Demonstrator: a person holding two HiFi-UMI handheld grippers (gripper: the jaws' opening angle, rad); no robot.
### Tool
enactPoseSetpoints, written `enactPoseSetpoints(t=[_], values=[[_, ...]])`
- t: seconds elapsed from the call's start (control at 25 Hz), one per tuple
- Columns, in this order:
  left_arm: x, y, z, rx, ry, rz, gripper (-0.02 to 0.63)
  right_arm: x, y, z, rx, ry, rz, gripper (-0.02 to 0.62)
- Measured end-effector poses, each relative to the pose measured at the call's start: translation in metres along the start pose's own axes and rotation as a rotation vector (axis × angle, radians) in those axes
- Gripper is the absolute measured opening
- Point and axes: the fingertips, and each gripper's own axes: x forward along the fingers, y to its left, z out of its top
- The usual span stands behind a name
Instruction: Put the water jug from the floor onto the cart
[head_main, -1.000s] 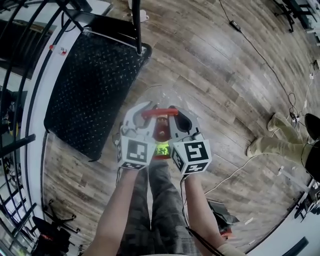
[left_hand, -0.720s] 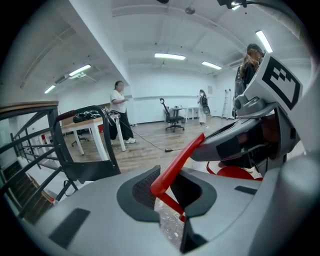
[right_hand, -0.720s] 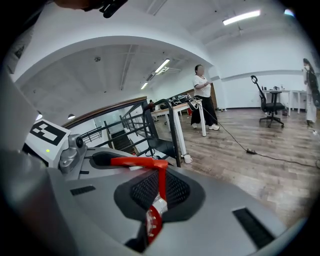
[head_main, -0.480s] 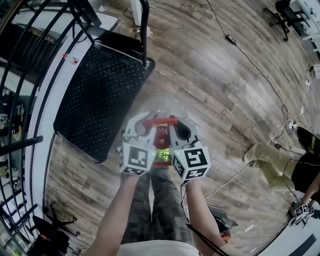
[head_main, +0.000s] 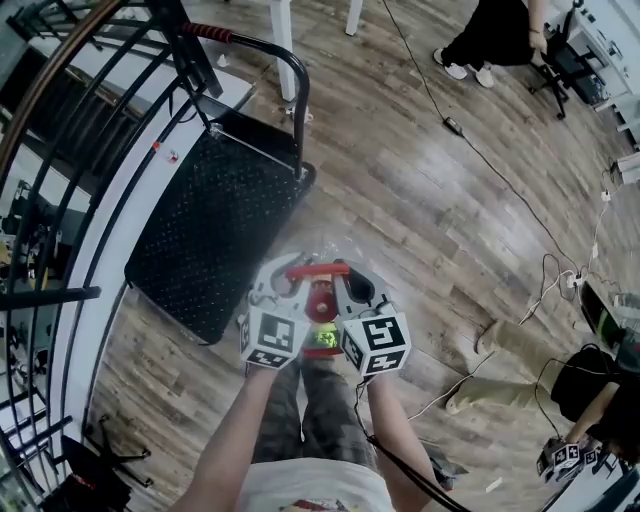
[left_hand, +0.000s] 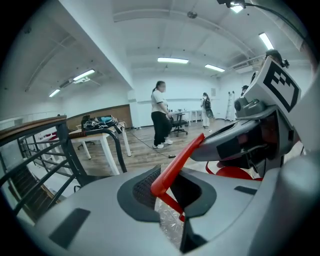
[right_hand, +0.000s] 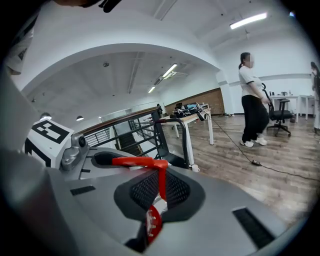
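The water jug hangs off the floor by its red handle (head_main: 318, 269), with its red cap (head_main: 321, 298) below the bar and most of its clear body hidden under my hands. My left gripper (head_main: 284, 280) is shut on the handle's left end and my right gripper (head_main: 352, 281) on its right end. In the left gripper view the red handle (left_hand: 176, 164) runs slantwise through the left gripper (left_hand: 172, 197). In the right gripper view the red handle (right_hand: 144, 162) and the cap (right_hand: 152, 223) sit in the right gripper (right_hand: 157, 200). The black cart (head_main: 205, 235) lies up and to the left, apart from the jug.
The cart's upright push handle (head_main: 292, 75) stands at its far end. A black stair railing (head_main: 55, 160) curves along the left. Cables (head_main: 505, 175) cross the wood floor on the right. One person (head_main: 500, 35) stands at the top, and another's boots (head_main: 500, 340) are at the right.
Both grippers have risen together with the jug by its handle. The floor and cart look farther below, and a standing person has come into view at the top.
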Motion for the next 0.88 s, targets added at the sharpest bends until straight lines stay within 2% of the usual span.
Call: enactPoseSetpoints(t=[0.36, 0.88], values=[[-0.025, 0.015, 0.048, -0.009, -0.002, 0.039, 0.058, -0.014, 0.016, 0.053, -0.031, -0.005, 0.062, 0.017], [-0.047, 0.021, 0.089, 0.004, -0.007, 0.104, 0.055, -0.031, 0.028, 0.095, -0.067, -0.031, 0.153, 0.017]])
